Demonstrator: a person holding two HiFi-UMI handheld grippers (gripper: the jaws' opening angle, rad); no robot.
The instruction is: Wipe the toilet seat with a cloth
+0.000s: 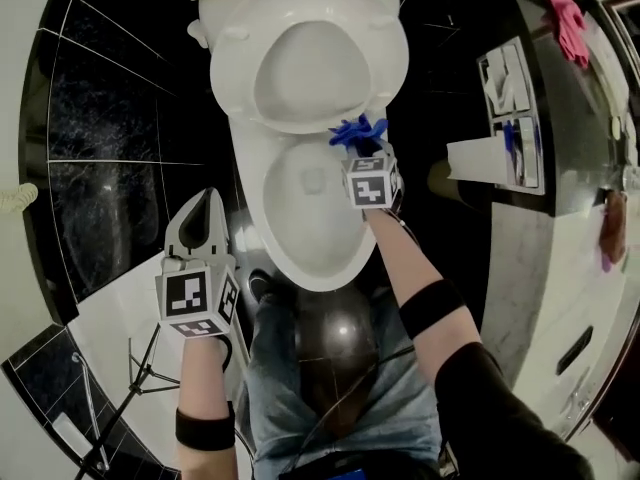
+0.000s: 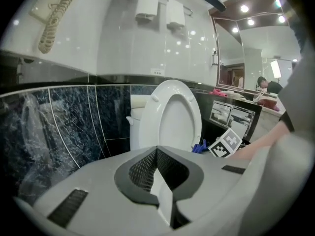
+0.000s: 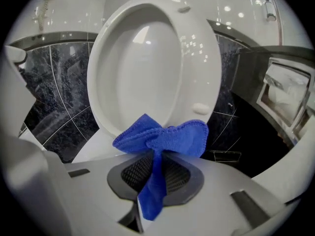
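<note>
The white toilet has its seat [image 1: 310, 63] tipped up against the tank, and the bowl rim [image 1: 285, 253] lies bare below me. My right gripper [image 1: 362, 148] hovers at the rim's right side near the hinge, shut on a bunched blue cloth [image 1: 358, 131]. In the right gripper view the cloth [image 3: 167, 136] is pinched between the jaws [image 3: 152, 176], its folds spreading in front of the raised seat [image 3: 147, 68]. My left gripper [image 1: 208, 203] is to the left of the bowl, shut and holding nothing. In its own view [image 2: 160, 171] it faces the raised seat [image 2: 172, 117].
Black tiled wall and floor surround the toilet. A counter at the right carries a pink glove [image 1: 568, 23] and a tray [image 1: 512, 118]. A tripod [image 1: 135, 378] stands at the lower left. Paper rolls [image 2: 157, 9] and a hose [image 2: 54, 18] hang on the white wall.
</note>
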